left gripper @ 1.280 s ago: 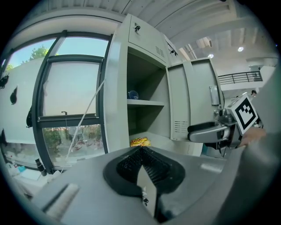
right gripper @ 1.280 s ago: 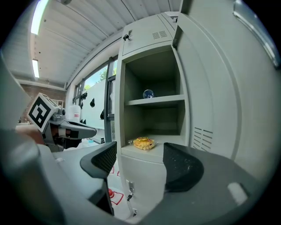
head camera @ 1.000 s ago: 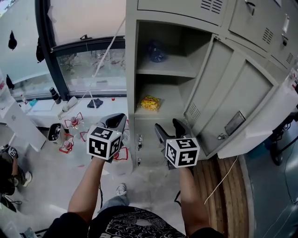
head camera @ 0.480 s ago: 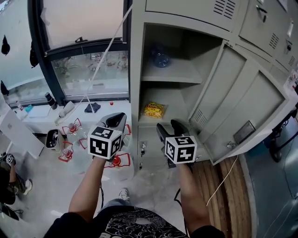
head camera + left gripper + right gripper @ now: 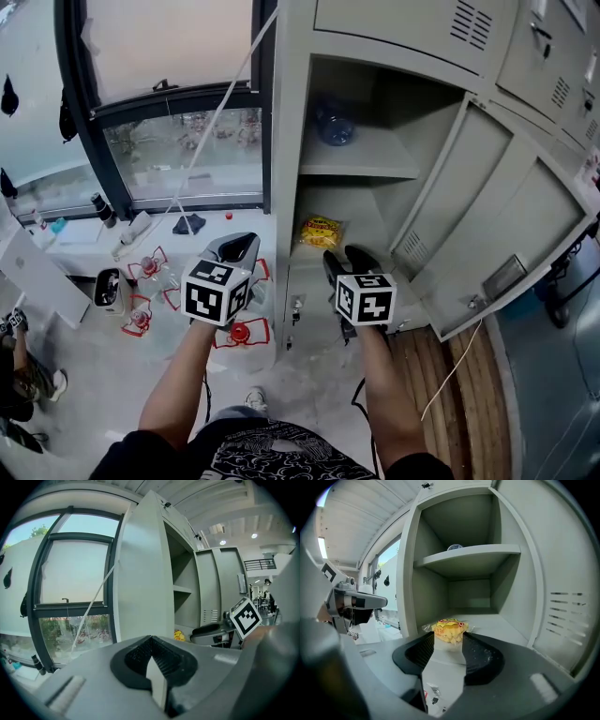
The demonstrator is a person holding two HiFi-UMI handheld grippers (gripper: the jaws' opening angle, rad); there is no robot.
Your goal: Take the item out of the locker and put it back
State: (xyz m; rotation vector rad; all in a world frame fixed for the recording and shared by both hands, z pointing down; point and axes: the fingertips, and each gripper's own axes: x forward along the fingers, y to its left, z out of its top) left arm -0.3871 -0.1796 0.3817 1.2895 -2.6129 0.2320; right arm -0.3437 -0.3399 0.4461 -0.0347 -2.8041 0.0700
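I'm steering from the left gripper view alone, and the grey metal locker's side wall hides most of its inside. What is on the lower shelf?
Observer: A yellow crinkly snack packet lies on the lower shelf, near its front left.
Operator: Is it gripped yet?
Observer: No. The right gripper has its jaws apart. They have just been closing, but the packet lies just beyond their tips, and nothing is between the pads.
Operator: And above that?
Observer: A clear bluish plastic bottle sits toward the back of the upper shelf.
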